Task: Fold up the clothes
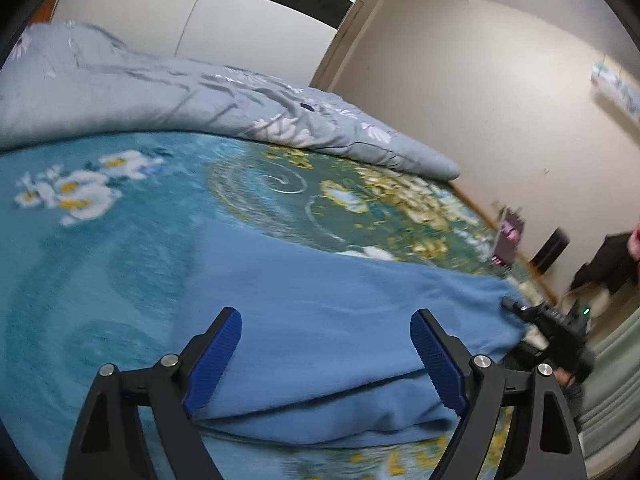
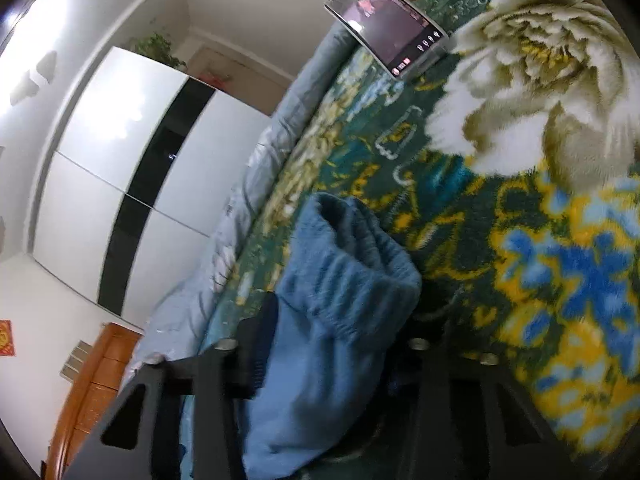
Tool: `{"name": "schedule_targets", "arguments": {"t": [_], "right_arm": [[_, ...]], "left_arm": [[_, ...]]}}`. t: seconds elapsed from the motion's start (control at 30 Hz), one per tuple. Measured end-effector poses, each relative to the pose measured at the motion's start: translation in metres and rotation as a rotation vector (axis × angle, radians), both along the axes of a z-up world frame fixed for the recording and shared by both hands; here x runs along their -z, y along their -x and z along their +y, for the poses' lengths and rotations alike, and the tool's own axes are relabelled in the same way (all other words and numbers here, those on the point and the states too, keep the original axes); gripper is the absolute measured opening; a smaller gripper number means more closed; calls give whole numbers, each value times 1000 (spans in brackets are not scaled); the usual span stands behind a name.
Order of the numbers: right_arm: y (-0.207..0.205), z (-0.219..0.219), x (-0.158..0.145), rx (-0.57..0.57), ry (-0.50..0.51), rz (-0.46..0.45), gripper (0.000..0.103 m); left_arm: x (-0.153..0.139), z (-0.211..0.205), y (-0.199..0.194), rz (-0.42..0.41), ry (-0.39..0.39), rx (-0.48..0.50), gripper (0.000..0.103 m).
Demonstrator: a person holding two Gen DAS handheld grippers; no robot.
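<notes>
No legible text, brand or number is found in either view. The floral plush blanket point(image 1: 120, 208) carries yellow letter-like shapes at the lower edge of the left wrist view, too blurred to read. The tablet screen point(image 2: 386, 32) at the upper centre of the right wrist view shows small icons, unreadable. The red square paper point(image 2: 6, 343) at the lower left bears a gold figure, indistinct.

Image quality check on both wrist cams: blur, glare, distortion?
Left wrist: strong fisheye bending, dark vignette at corners; floral blanket smeared by motion blur, blue pads sharp. Right wrist: glare blows out the wardrobe; blue garment soft, black fingers underexposed and blurred.
</notes>
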State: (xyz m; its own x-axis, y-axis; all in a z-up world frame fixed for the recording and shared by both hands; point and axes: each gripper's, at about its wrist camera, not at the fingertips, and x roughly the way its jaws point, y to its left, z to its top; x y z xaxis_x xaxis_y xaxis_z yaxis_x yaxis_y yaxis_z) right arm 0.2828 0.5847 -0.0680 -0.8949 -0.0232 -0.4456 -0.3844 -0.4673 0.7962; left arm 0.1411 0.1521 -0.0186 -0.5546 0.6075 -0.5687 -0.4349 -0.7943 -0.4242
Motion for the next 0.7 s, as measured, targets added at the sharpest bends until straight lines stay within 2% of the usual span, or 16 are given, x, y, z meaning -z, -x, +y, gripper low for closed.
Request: {"name": "schedule_targets", "arguments": {"t": [0.03,0.1,0.17,0.27,0.33,0.47,0.53,0.63,0.7], "right_arm": [[0,1,0,1,8,-2,32],[0,2,-3,4,18,-3,22],[1,-2,-13,5,10,3,19],[13,-20,-42,-33,-61,15,18],[23,-41,-70,-72,-147,14,17],[54,-100,-124,-202,-323,37,16],[75,-139,-141,-282,-404,30,16],[103,-198,-148,-399,-495,13,16],[122,-238,-140,-468,-553,-27,16]], "left_arm": [[0,-5,2,1,-7,-2,88],[0,-17,7,-12,-23,-15,88],[0,-30,11,-24,-43,-25,88],[1,-48,16,-41,-65,-27,88],[1,-58,18,-34,-62,-51,88],[3,-82,26,-47,-75,-96,88],[5,-95,30,-63,-96,-122,88],[8,-115,36,-90,-121,-156,88],[11,-126,39,-106,-134,-173,88]]}}
